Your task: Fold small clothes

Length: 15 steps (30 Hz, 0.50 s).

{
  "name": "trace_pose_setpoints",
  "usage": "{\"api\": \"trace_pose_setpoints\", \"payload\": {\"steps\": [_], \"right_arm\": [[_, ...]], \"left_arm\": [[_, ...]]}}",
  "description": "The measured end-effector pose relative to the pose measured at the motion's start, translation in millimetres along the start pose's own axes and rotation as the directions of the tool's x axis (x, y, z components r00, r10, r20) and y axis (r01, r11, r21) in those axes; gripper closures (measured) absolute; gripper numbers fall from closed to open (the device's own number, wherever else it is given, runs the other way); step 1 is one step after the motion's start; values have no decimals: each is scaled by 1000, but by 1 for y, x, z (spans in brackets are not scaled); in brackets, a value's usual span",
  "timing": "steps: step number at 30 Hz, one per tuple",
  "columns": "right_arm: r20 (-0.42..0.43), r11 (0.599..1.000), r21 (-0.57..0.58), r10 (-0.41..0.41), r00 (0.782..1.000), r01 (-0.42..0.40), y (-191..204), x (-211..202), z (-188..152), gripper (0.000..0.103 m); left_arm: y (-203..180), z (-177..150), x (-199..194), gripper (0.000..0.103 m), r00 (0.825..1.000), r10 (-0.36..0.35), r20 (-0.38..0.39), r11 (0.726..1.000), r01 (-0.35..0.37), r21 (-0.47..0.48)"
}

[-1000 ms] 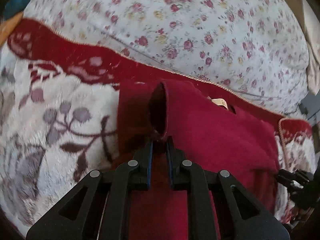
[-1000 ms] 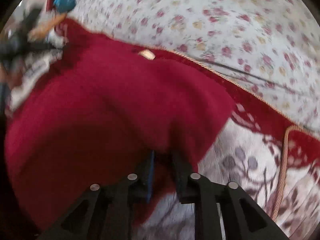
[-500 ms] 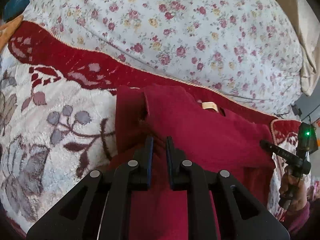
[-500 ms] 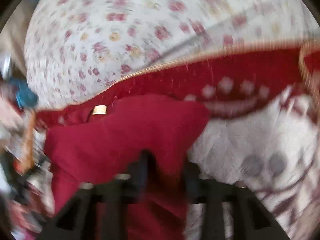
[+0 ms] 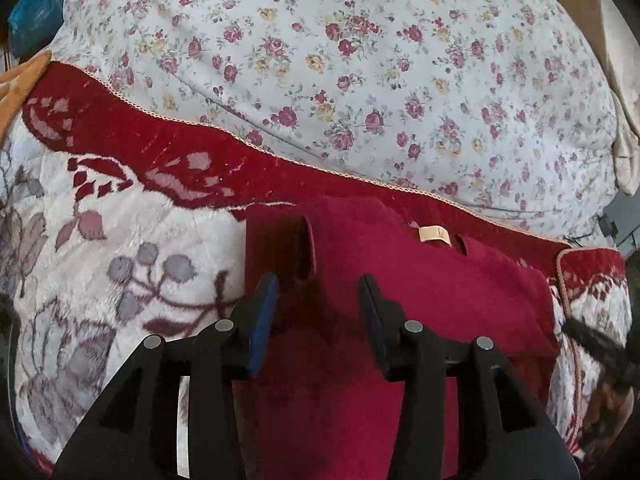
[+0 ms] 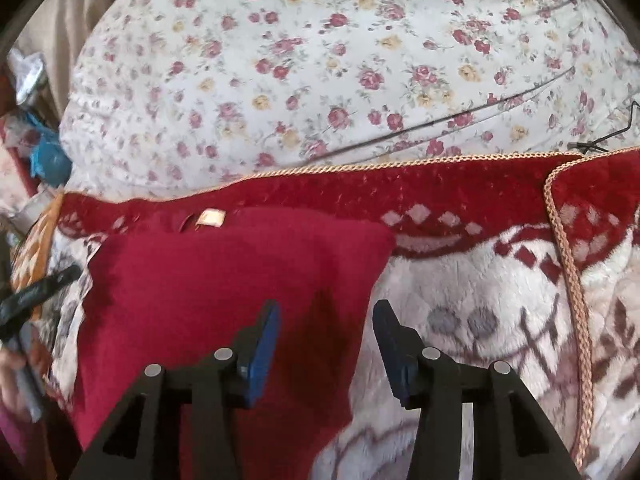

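The left gripper [image 5: 318,304] has just been opening, and now its two blue pads stand apart with a wide gap. Nothing is pinched between them; they hang just over the red top [image 5: 400,292], which lies flat below. The right gripper [image 6: 326,330] has also just been opening. Its jaws are apart too, and they hold nothing. The right edge of the red top lies under the gap, with its left pad over the red cloth and its right pad over the fluffy blanket [image 6: 460,292]. The red top lies spread near the far edge of the blanket, close to the gold cord trim [image 6: 360,166]. A small tan label [image 5: 434,235] sits at its neck, on the side away from the grippers. Past the trim lies a white sheet with small roses [image 5: 360,60]. Only the left view shows the folded-over sleeve [image 5: 280,248] on the left side of the top, with a raised lip along its edge. Only the right view shows the top's right edge and corner, and a loop of gold cord [image 6: 568,280] running down the blanket on the right. At its left edge, blurred, is a hand [image 6: 16,364] around the other black tool.
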State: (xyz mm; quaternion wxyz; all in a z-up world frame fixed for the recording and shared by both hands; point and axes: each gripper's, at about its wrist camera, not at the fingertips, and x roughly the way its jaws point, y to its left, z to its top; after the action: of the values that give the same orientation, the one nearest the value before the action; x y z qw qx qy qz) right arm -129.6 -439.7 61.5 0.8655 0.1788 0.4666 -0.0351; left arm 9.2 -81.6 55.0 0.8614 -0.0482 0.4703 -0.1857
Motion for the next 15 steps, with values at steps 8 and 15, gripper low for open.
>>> {"api": "trace_pose_setpoints", "payload": {"steps": [8,15], "right_arm": [[-56,999,-42,20,998,-23,0,-3,-34,56],[-88,989,-145,15,996,-27,18,1,-44,46]], "left_arm": [[-16,3,10,93,1000,9,-7,999,-8,53],[-17,4,-29,96,995,-89,41,995,88,42]]}}
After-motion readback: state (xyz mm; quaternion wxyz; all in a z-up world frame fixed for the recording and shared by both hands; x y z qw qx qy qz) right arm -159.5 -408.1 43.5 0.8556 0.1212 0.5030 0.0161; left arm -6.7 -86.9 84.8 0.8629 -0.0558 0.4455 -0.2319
